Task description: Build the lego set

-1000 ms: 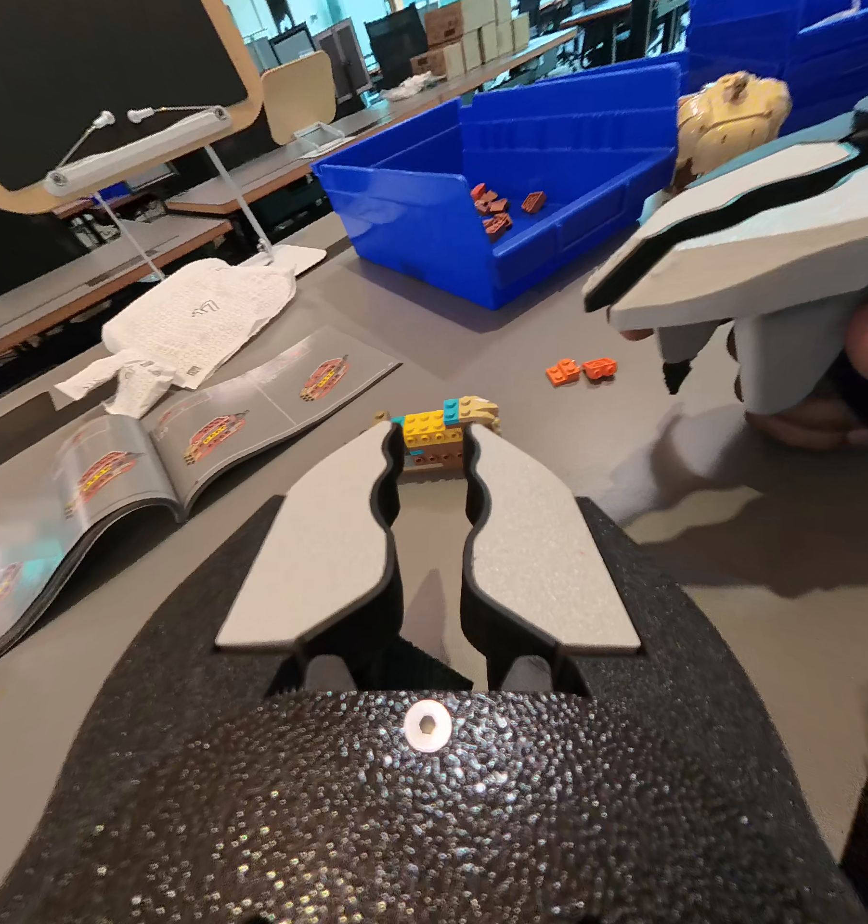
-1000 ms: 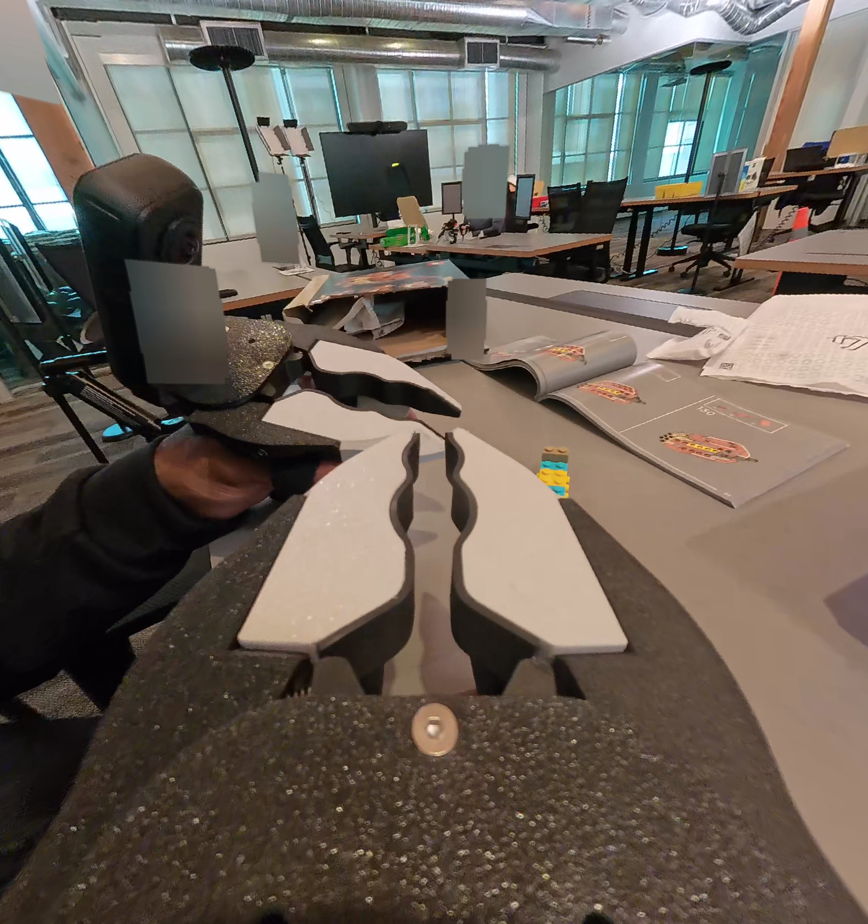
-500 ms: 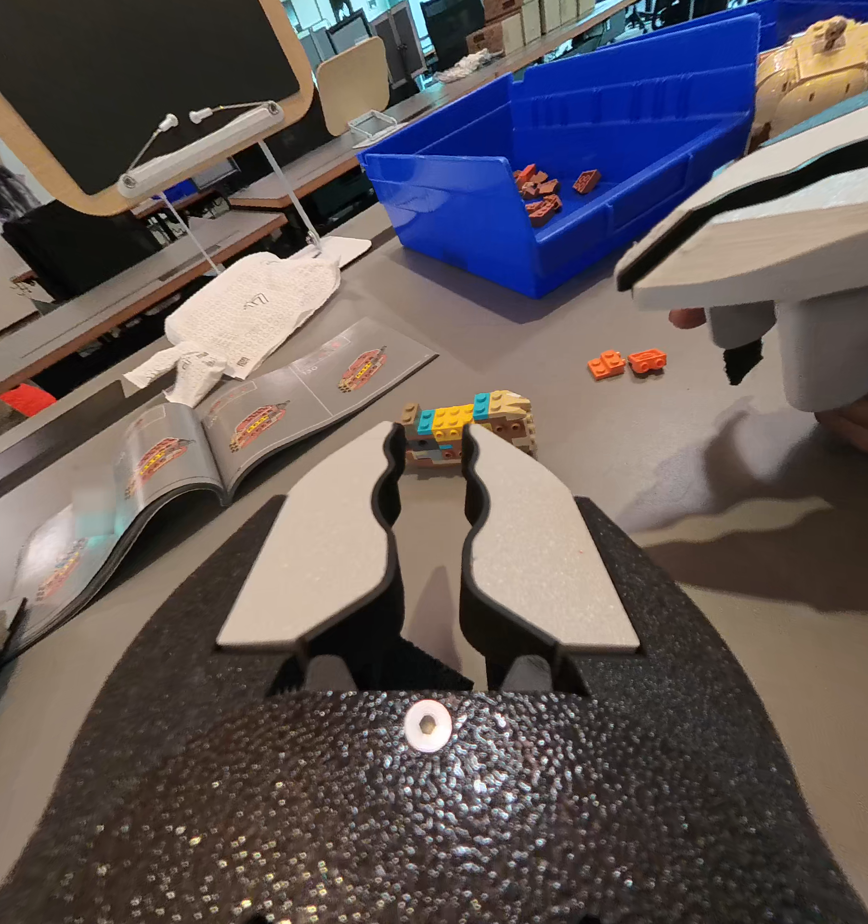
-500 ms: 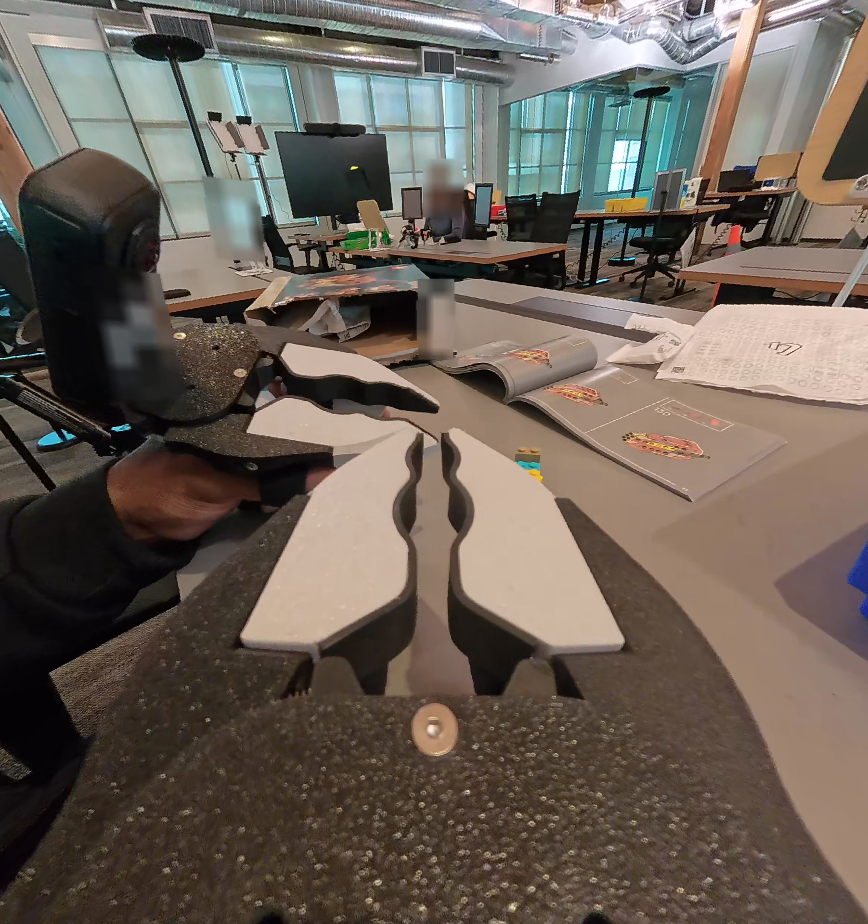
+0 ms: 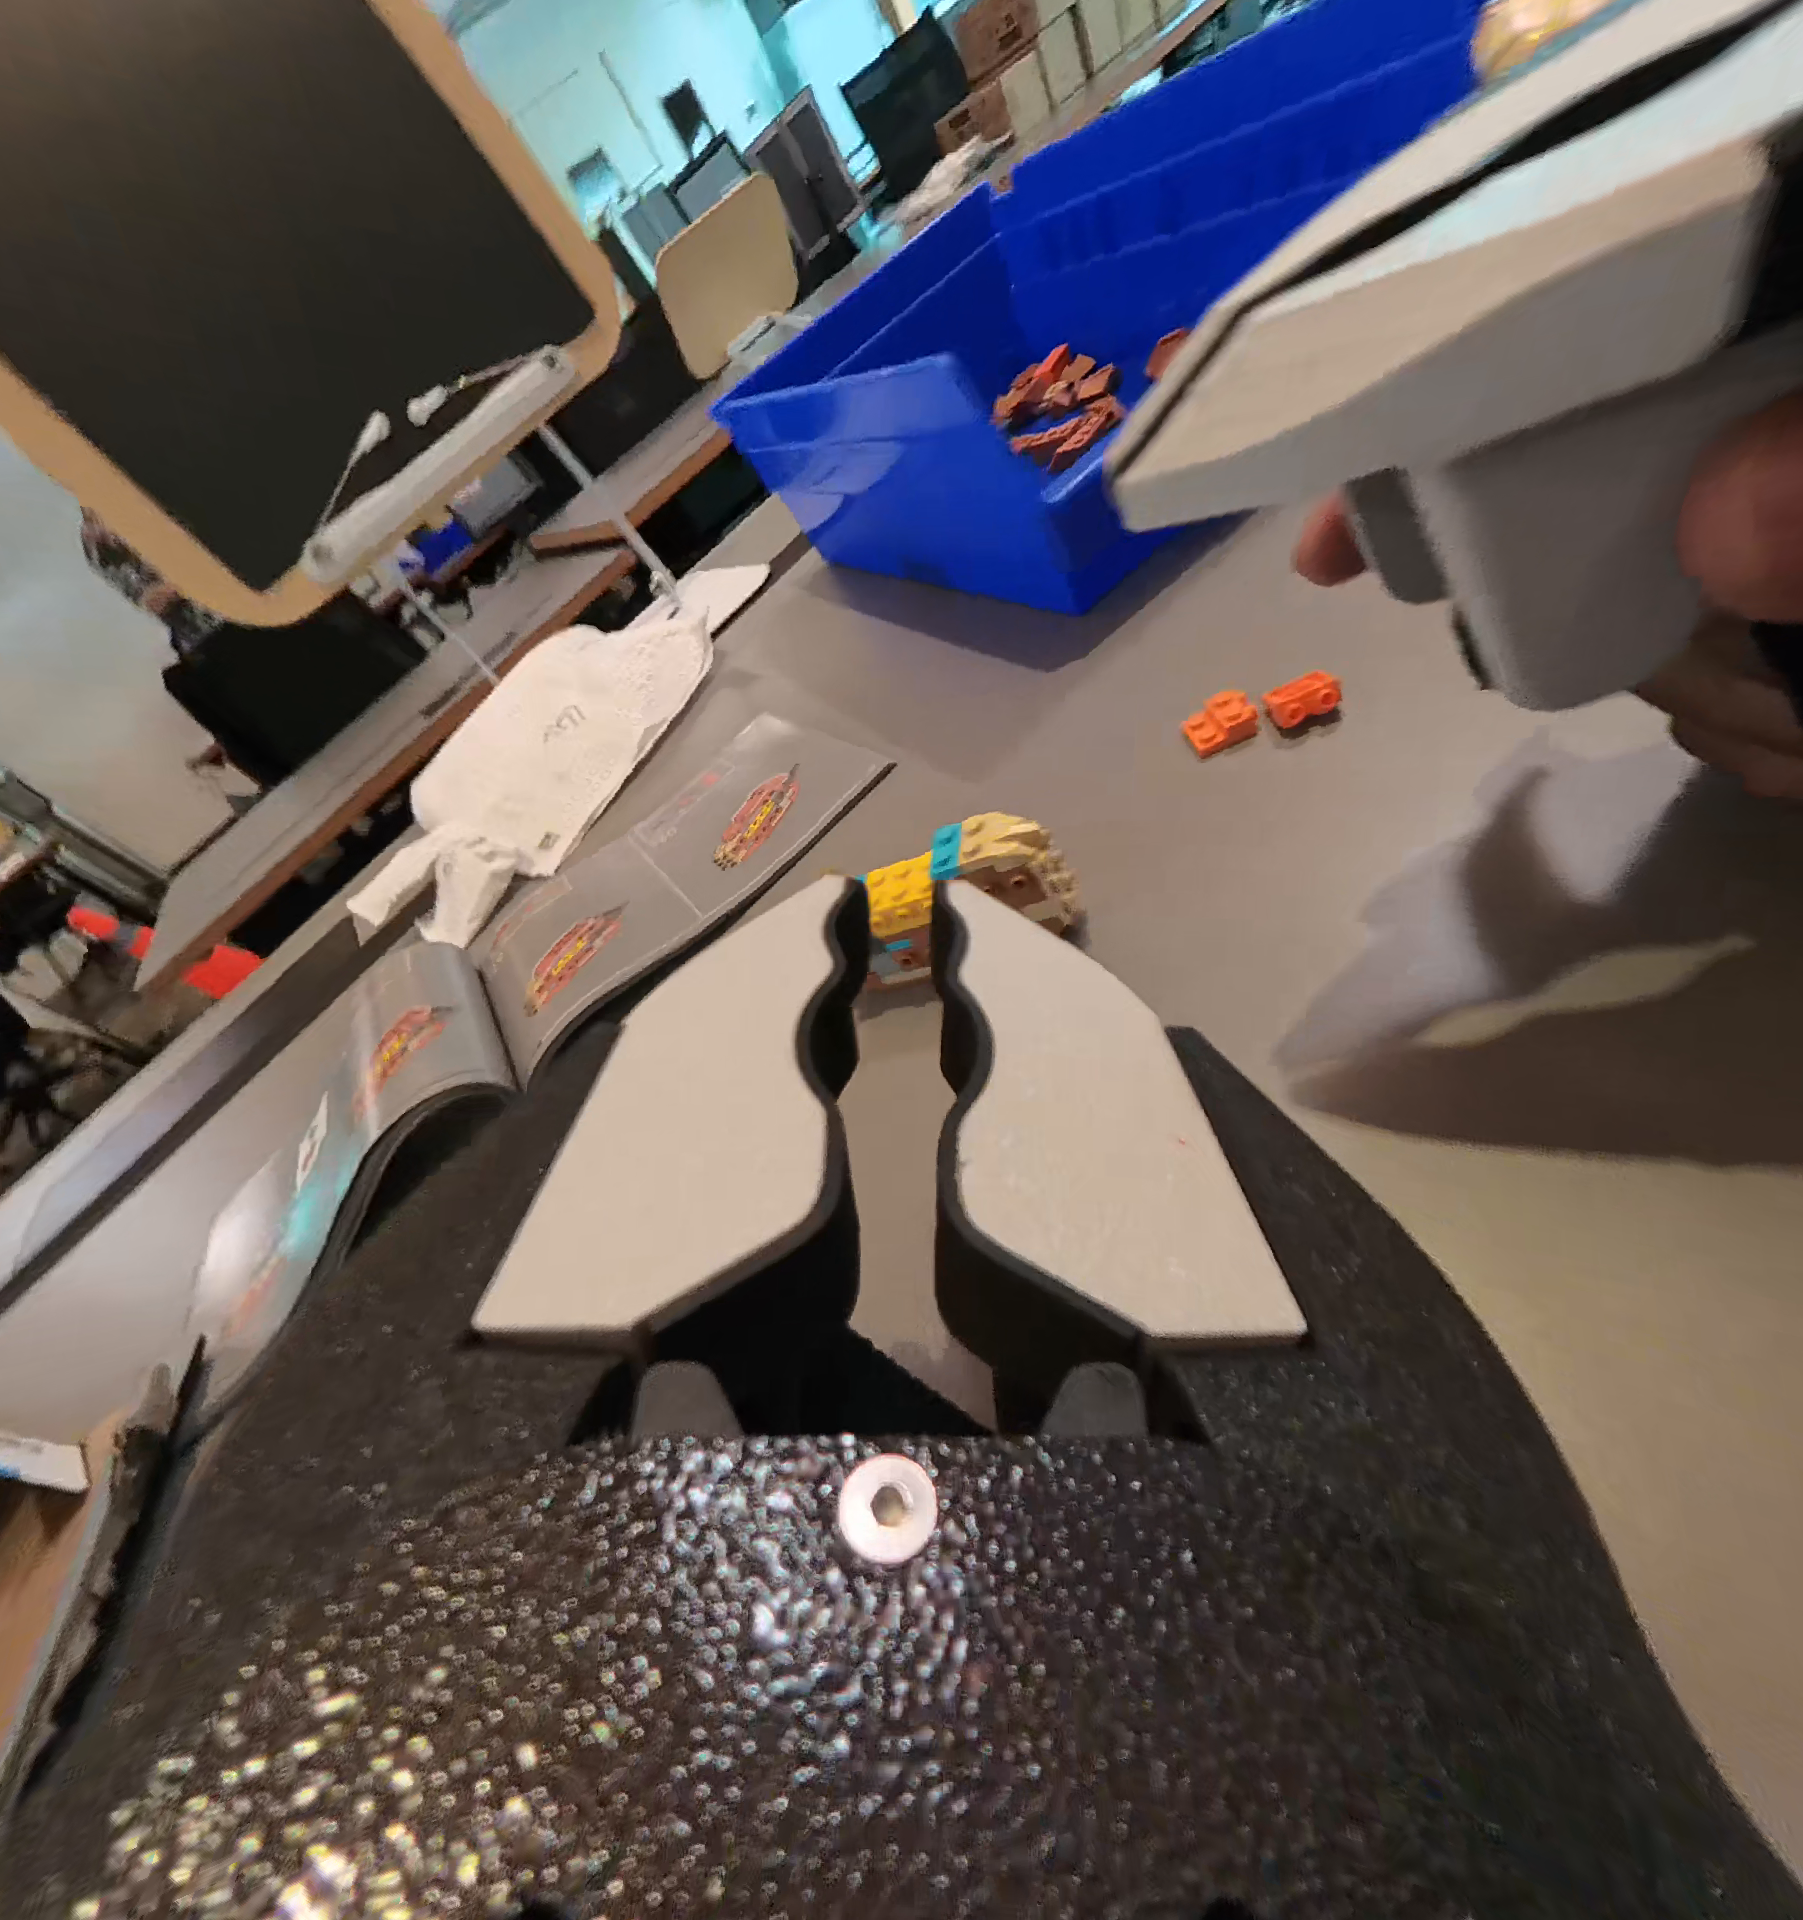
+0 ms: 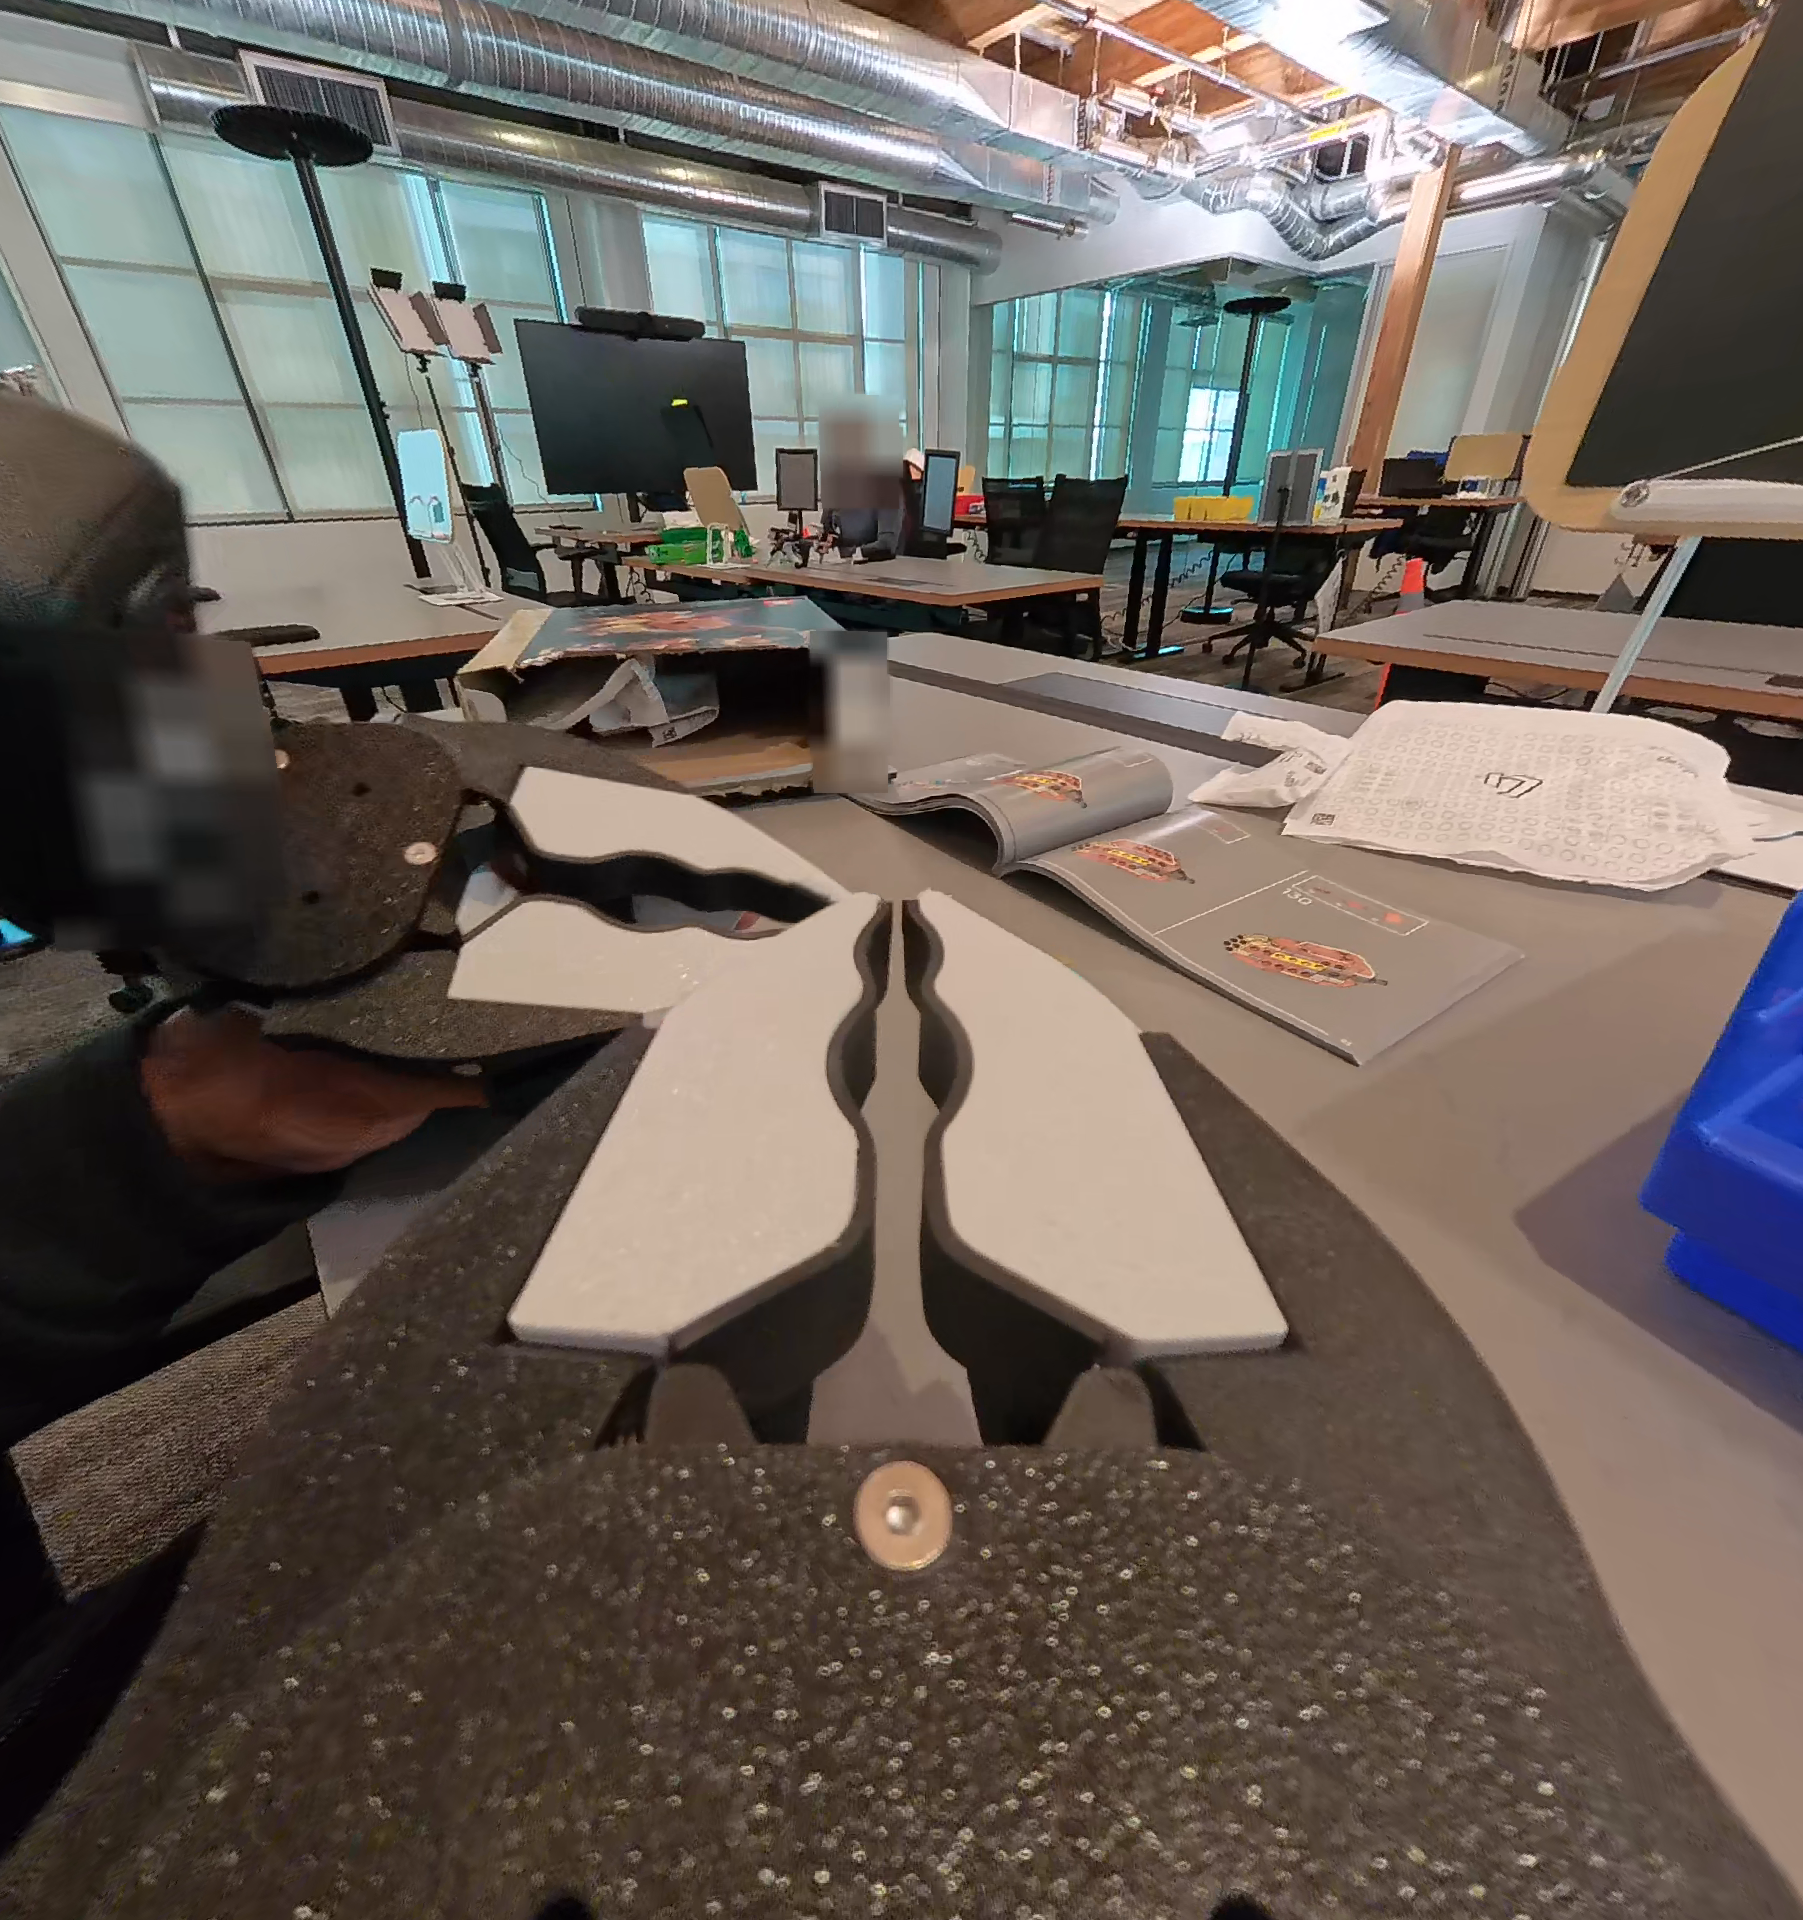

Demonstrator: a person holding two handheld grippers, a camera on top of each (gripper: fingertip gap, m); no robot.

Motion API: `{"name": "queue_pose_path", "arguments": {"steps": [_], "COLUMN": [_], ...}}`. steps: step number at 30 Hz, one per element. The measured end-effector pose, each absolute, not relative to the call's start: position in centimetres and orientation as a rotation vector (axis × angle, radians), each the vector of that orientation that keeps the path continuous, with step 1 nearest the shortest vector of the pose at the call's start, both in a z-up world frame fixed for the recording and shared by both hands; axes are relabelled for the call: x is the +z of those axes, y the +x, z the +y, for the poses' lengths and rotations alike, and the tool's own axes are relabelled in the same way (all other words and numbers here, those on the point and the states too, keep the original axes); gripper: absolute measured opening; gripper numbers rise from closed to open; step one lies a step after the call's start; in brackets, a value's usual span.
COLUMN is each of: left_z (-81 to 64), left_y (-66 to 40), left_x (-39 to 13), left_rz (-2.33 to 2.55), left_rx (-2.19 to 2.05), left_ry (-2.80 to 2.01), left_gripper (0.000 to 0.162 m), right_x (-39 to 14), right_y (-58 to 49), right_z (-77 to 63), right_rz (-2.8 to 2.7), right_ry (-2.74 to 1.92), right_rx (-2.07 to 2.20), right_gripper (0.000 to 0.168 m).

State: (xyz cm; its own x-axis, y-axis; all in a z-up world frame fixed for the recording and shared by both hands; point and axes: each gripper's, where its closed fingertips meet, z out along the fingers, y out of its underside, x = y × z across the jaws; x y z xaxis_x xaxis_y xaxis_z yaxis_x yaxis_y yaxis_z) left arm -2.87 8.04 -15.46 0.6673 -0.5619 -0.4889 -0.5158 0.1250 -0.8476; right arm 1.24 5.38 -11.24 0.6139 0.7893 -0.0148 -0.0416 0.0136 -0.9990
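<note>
- The left gripper (image 5: 899, 909) is held low over the grey table (image 5: 1499, 1299), pointing forward, its two grey fingers (image 5: 710, 1122) parted with a narrow gap between the tips and nothing in them.
- Just beyond those tips sits the small lego build (image 5: 964, 899), yellow, teal, tan and brown, resting on the table; whether the tips touch it I cannot tell.
- The right gripper (image 6: 897, 914) is held higher, off to the right of the build, its fingertips nearly together with only a thin slit between them and nothing held; from the left wrist view it (image 5: 1167, 457) slants down over the table.
- A hand (image 5: 1770, 582) wraps the right gripper's handle; in the other view a hand in a dark sleeve (image 6: 284, 1101) holds the left one.
- Two orange bricks (image 5: 1261, 712) lie side by side on the table, well apart from the build.
- A blue bin (image 5: 928, 488) farther back holds a heap of brown bricks (image 5: 1058, 410).
- An open instruction booklet (image 5: 606, 935) lies to the left of the build, its pages showing pictures of a red and orange model; the print is too small to matter.
- A crumpled white paper bag (image 5: 564, 727) with printed marks lies behind the booklet.
</note>
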Motion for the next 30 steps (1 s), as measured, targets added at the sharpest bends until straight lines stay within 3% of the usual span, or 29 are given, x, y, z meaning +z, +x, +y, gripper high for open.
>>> {"name": "queue_pose_path", "arguments": {"steps": [3,30], "left_z": [6.2,3.3], "left_y": [-1.9,1.3], "left_x": [-15.1,-18.3], "left_rz": [1.022,1.377], "left_rx": [-0.062,-0.053], "left_ry": [-1.393,-1.296], "left_gripper": [0.000,0.000], "right_x": [-11.1,-10.5], "right_y": [1.4,3.5], "right_z": [5.4,6.4], "right_rz": [-0.672,-0.521], "right_ry": [-1.410,-1.405], "right_rx": [0.720,0.641], "right_gripper": [0.002,0.000]}}
